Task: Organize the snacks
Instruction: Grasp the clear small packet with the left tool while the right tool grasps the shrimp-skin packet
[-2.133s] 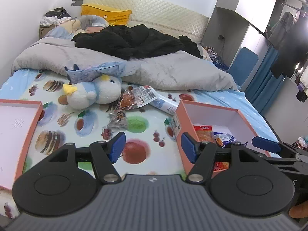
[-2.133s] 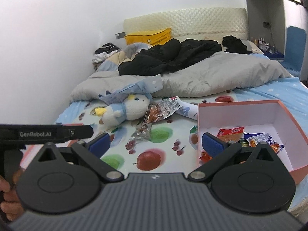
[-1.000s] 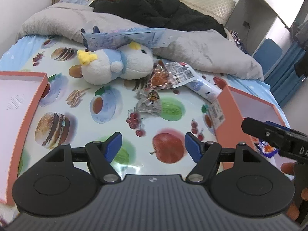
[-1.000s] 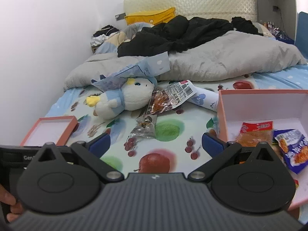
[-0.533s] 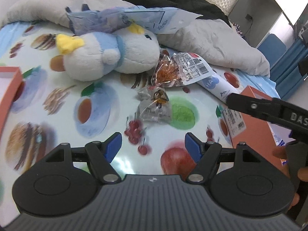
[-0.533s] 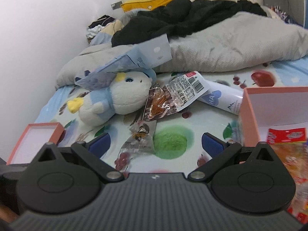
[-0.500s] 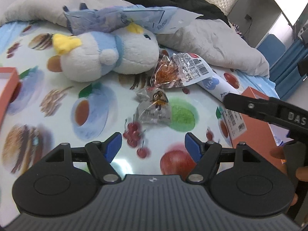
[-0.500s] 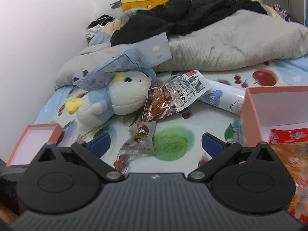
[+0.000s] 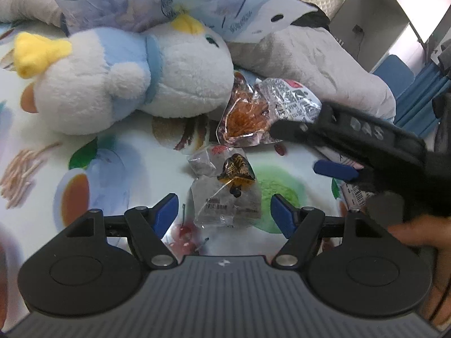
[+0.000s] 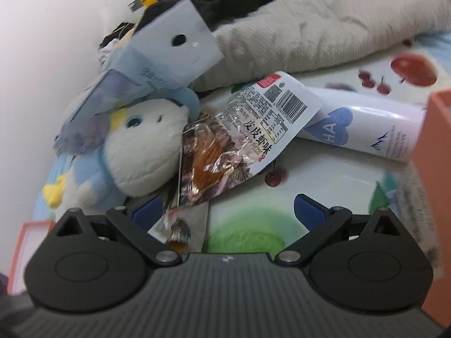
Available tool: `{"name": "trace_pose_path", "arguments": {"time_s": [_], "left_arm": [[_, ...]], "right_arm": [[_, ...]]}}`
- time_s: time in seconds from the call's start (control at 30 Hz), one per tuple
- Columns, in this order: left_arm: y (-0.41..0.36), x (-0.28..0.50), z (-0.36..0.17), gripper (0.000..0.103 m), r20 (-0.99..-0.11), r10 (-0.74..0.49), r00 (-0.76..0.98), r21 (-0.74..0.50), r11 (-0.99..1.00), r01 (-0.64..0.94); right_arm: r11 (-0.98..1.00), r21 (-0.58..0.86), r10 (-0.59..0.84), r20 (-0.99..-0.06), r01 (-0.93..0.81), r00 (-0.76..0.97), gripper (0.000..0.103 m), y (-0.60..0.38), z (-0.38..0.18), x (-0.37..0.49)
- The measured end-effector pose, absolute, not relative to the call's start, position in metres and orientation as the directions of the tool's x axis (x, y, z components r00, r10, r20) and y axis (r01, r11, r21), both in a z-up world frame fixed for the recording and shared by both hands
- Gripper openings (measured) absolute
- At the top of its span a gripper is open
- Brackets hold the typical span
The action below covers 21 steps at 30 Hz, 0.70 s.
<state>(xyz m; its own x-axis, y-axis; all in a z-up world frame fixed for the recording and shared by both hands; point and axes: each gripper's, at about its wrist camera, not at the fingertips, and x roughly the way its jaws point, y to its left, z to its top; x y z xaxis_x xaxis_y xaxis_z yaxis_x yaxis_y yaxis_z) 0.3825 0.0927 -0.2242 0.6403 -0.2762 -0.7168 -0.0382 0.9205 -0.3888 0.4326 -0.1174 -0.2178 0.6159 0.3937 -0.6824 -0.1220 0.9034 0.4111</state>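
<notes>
Snacks: 2 loose packets lie on the fruit-print bedsheet (image 9: 118, 152). The small clear snack packet (image 9: 225, 194) lies flat on the sheet, directly ahead of the left tongs (image 9: 224, 209) and between the lines of their 2 blue pads; the pads stand well apart, released, touching nothing. The larger foil snack packet (image 10: 234, 143), barcode side up, lies just beyond the small one, one end touching the plush bird (image 9: 126, 73), the other overlapping a white tube (image 10: 366, 126) that lies on its side. In the right wrist view the right tongs (image 10: 228, 211) are also released, pads spread wide, with the lower edge of the foil packet and the top of the small packet just ahead of the left pad; contact cannot be told. The right tool's black body crosses the left view, its blue pad near the foil packet. An orange box (image 10: 434, 146) edge shows at right. A grey blanket (image 10: 324, 28) is bunched behind everything.
</notes>
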Motion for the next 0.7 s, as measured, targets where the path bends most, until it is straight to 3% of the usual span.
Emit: {"name": "trace_pose_path", "arguments": {"time_s": [0.27,0.53,0.6,0.63,0.7], "left_arm": [[0.084,0.397,-0.241,0.076,-0.693,-0.273,0.668,-0.385,0.923,-0.022],[0.084,0.407,-0.247,0.069,-0.688,-0.259,0.679,-0.367,0.93,-0.017],[0.085,0.408,-0.247,0.068,-0.689,-0.258,0.677,-0.367,0.93,-0.018],[0.085,0.409,-0.247,0.066,-0.692,-0.255,0.676,-0.364,0.931,-0.022],[0.086,0.407,-0.245,0.065,-0.694,-0.251,0.674,-0.361,0.932,-0.024]], "right_arm": [[0.89,0.455,0.367,-0.679,-0.028,0.636,0.096,-0.111,-0.241,0.464],[0.895,0.439,0.385,-0.682,-0.073,0.622,0.094,-0.094,-0.243,0.48],[0.919,0.383,0.352,-0.696,-0.091,0.625,0.077,-0.086,-0.242,0.482],[0.928,0.359,0.337,-0.702,-0.098,0.627,0.075,-0.083,-0.242,0.483],[0.929,0.356,0.338,-0.706,-0.101,0.622,0.054,-0.081,-0.241,0.485]]}}
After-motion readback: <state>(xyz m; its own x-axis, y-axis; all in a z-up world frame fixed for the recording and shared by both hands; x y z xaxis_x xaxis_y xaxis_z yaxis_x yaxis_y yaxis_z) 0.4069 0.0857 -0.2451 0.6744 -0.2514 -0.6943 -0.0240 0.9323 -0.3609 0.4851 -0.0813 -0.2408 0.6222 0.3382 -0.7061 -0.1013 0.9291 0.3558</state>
